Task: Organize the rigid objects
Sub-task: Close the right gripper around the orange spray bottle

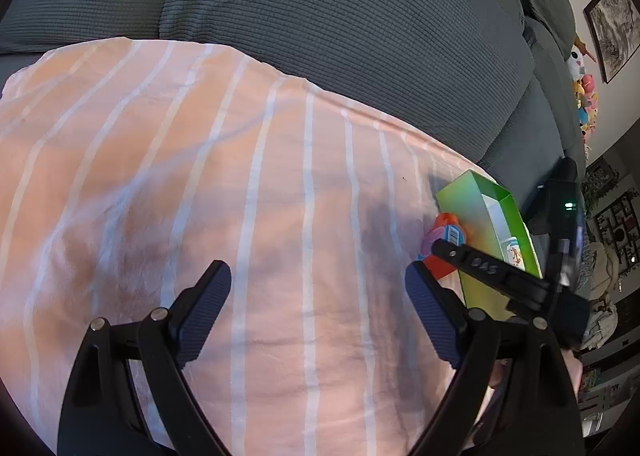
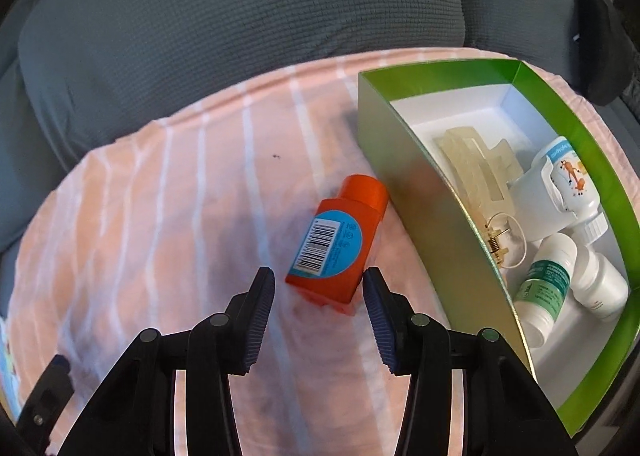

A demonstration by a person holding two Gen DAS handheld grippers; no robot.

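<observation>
The squat orange plastic bottle point(image 2: 338, 242) lies flat on the peach striped cloth point(image 2: 168, 215), just left of the green cardboard box point(image 2: 404, 191), cap pointing far-right. The right gripper point(image 2: 319, 280) straddles its base, apparently not pressing. The left gripper point(image 1: 318, 288) gapes empty.

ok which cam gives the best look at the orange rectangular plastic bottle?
Right wrist view: the orange rectangular plastic bottle lies in full on the striped cloth, barcode label up, just ahead of the right gripper. In the left wrist view only slivers of it show beside the green cardboard box, mostly hidden behind the other gripper's finger.
</observation>
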